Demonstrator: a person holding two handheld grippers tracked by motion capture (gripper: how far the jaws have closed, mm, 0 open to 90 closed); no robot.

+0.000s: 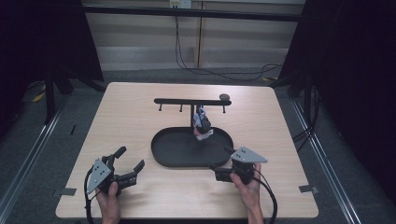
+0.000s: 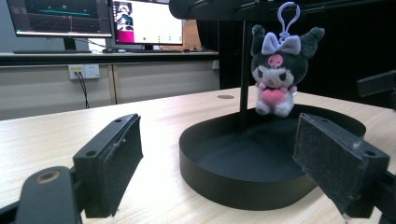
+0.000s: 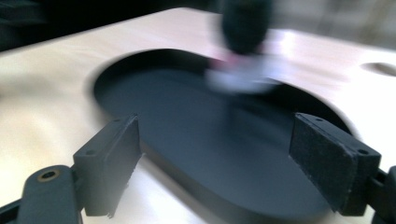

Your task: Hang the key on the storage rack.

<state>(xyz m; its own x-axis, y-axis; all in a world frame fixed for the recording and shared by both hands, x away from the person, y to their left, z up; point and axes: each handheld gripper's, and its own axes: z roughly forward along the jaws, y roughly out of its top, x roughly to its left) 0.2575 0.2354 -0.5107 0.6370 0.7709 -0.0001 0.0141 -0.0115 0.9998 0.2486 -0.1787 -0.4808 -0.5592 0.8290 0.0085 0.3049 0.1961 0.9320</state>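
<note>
A small black-and-white plush toy with a pink heart hangs by a lilac clip from the black hook bar over a black oval tray. My left gripper rests at the table's near left, open and holding nothing. In the left gripper view the plush hangs beyond the tray wall, well ahead of the gripper. My right gripper is open at the tray's near right rim. The right gripper view is blurred, with the open gripper over the tray floor and the plush farther on.
A small dark round spot marks the tabletop behind the bar's right end. Bare wood lies left and right of the tray. Monitors stand on a bench beyond the table. Cables run along the floor at the back.
</note>
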